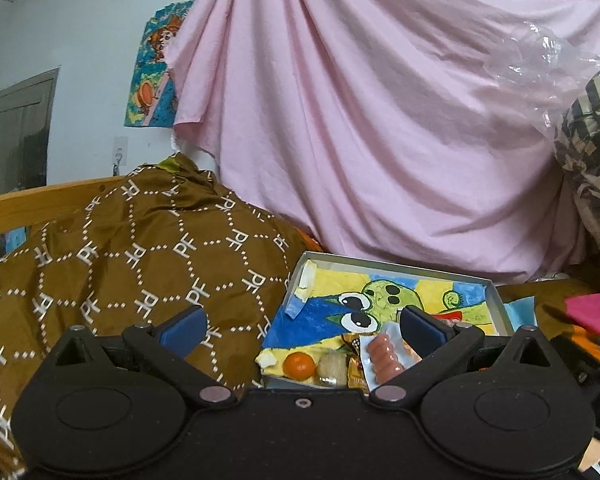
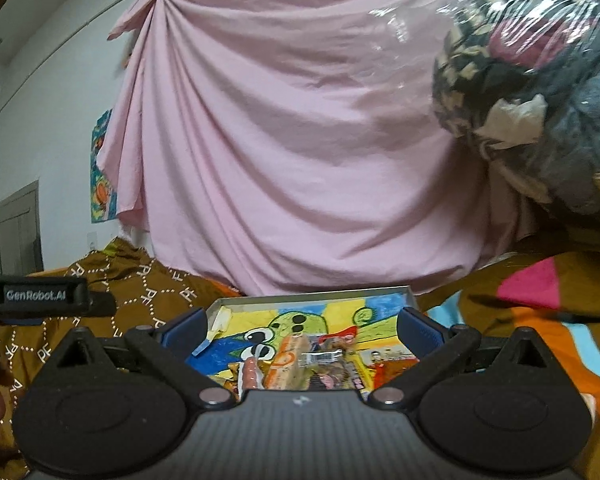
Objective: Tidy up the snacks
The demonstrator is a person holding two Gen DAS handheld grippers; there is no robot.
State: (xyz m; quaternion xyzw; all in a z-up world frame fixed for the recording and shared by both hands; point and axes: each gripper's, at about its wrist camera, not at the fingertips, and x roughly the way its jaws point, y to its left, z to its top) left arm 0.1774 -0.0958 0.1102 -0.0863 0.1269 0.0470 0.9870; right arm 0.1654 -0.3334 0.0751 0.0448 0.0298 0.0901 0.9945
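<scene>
A shallow grey box [image 1: 496, 300] lined with a colourful cartoon drawing lies on the bed; it also shows in the right wrist view [image 2: 410, 294]. Snacks sit at its near end: a small orange [image 1: 299, 365], a round beige snack [image 1: 332, 364], a packet of sausages [image 1: 384, 354] and gold wrappers [image 1: 354, 372]. The right wrist view shows an orange-printed bread packet [image 2: 288, 364], a sausage [image 2: 250, 372] and dark wrapped snacks [image 2: 334, 368]. My left gripper [image 1: 302, 326] is open and empty over the box's near end. My right gripper [image 2: 300, 330] is open and empty, just before the snacks.
A brown patterned quilt [image 1: 120, 264] is heaped to the left of the box. A pink sheet [image 1: 360, 120] hangs behind. A plastic-wrapped bundle of fabric [image 2: 532, 92] hangs at the right. A striped bright blanket [image 2: 532, 312] lies right of the box. The left gripper's body [image 2: 36, 296] shows at the right view's left edge.
</scene>
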